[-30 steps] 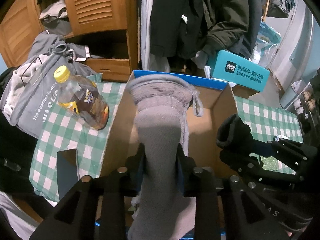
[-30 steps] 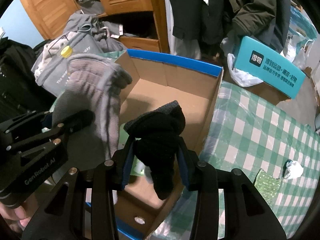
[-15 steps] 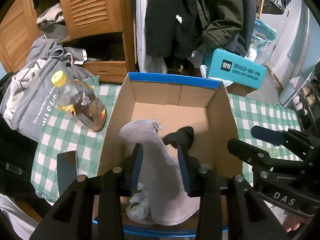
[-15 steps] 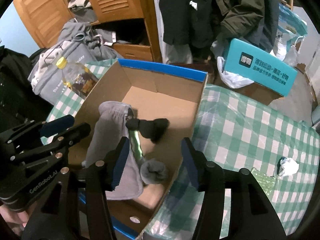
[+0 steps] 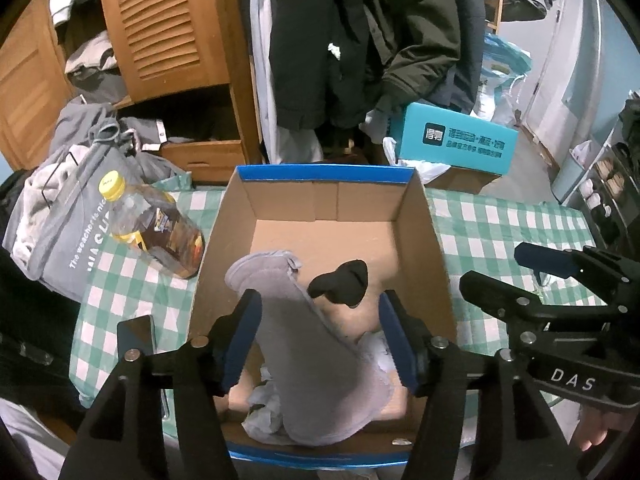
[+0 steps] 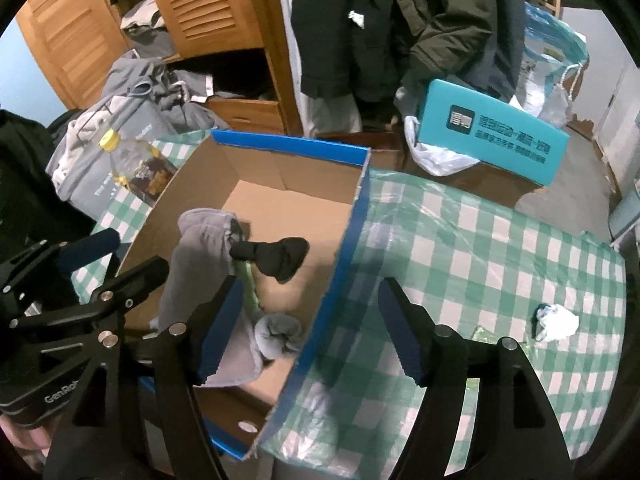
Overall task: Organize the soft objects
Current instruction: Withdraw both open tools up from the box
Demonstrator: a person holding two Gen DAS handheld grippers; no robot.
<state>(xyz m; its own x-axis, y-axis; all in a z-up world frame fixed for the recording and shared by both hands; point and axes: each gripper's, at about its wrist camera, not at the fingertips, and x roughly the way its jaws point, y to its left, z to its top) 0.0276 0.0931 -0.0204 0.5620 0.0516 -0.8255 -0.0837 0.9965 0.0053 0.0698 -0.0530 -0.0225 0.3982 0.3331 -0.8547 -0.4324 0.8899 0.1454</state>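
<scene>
- Above the cardboard box (image 5: 424, 216), the left gripper (image 5: 320, 340) was opening, its pads clear of the grey sock (image 5: 316, 344) lying inside.
- The right gripper (image 6: 308, 332) was opening, empty.
- The black sock (image 6: 280, 258) lay in the box, apparently touching the grey sock.
- A bottle (image 5: 156, 228) stood beside the box.

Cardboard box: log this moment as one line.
cardboard box: holds grey sock, black sock | left gripper: jaws opening, empty | right gripper: jaws opening, empty
</scene>
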